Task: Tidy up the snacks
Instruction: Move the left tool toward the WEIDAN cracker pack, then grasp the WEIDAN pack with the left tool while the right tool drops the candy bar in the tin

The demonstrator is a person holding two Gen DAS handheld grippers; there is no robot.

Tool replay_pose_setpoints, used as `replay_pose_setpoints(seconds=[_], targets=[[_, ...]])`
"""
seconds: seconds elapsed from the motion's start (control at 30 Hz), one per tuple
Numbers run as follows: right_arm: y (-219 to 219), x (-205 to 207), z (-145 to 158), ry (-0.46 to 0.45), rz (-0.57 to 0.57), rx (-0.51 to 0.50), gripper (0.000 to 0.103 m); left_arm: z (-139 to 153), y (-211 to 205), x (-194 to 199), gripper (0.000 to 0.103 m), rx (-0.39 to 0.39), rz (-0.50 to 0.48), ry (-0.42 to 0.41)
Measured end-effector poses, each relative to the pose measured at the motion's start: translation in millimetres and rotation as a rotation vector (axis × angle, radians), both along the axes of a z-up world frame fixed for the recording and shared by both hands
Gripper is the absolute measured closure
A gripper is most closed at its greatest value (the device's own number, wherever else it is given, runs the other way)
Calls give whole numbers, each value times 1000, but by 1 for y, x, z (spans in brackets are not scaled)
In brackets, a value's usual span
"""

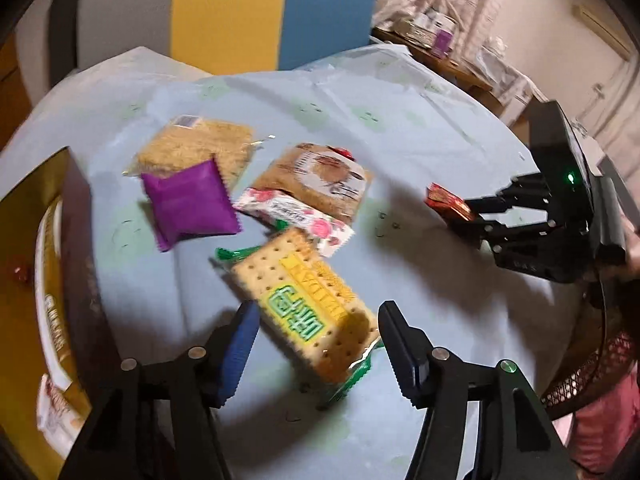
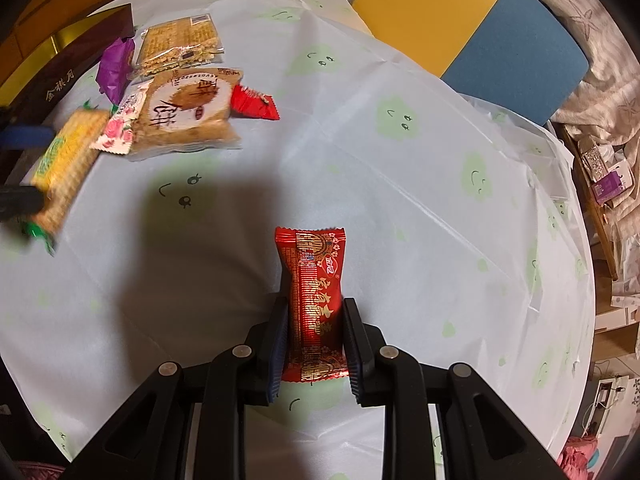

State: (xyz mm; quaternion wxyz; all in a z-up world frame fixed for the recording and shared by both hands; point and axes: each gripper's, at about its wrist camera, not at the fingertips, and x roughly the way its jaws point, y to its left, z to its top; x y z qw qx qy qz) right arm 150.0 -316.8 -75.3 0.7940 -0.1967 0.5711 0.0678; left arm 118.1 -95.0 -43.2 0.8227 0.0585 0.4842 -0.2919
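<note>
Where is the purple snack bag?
In the left wrist view, the purple snack bag lies on the table's left side, overlapping the noodle pack, beside the dark box.

Red candy bar [image 2: 314, 304] is being held upright, clamped; cracker pack [image 1: 306, 304] is lying tilted at 10 o'clock among the other snacks.

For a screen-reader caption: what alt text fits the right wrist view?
The right gripper clamps a red candy wrapper above a pale blue tablecloth. Far left, more snack packets lie clustered beside a dark box.
</note>
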Motion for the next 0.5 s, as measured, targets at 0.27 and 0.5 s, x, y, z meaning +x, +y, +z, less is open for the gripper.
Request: replay_pose_setpoints(seconds=[0.27, 0.5], targets=[[1, -1, 0, -1, 7, -6, 77, -11, -2, 4, 38, 55, 132, 37], [1, 0, 0, 2, -2, 1, 77, -19, -20, 5, 34, 59, 200, 45]])
